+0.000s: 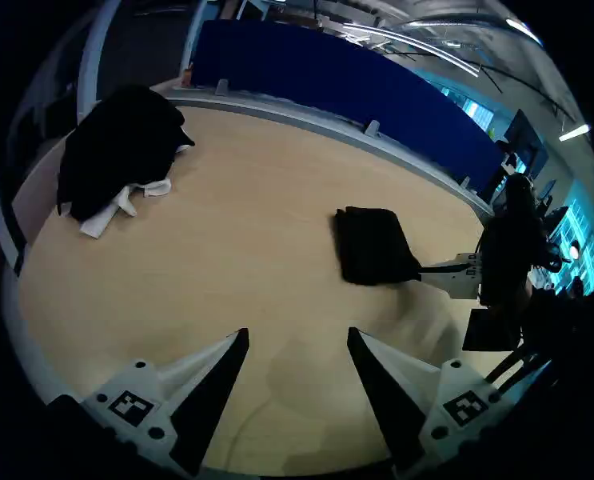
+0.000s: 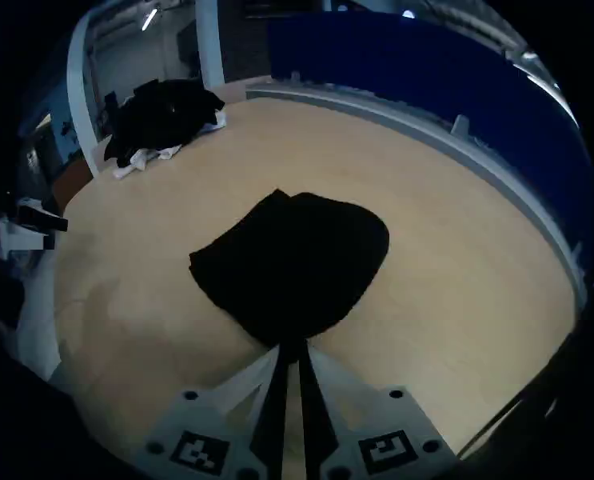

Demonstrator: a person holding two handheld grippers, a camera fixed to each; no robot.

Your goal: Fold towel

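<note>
**A:** Left gripper view: the left tongs [image 1: 297, 334] are spread and hold nothing. The black towel [image 1: 372, 244] lies ahead to their right on the table [image 1: 241, 240].

**B:** Right gripper view: the right tongs [image 2: 291, 350] are pressed together on the near edge of the towel [image 2: 297, 256]. I'd lift low, with the layers squared.

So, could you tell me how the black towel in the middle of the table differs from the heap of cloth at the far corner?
The black towel lies flat and folded; the heap is bunched up. The towel is all black, while the heap shows white cloth under its dark layer. The right tongs pinch the towel's near edge; nothing touches the heap. Both rest on the wooden table.
</note>
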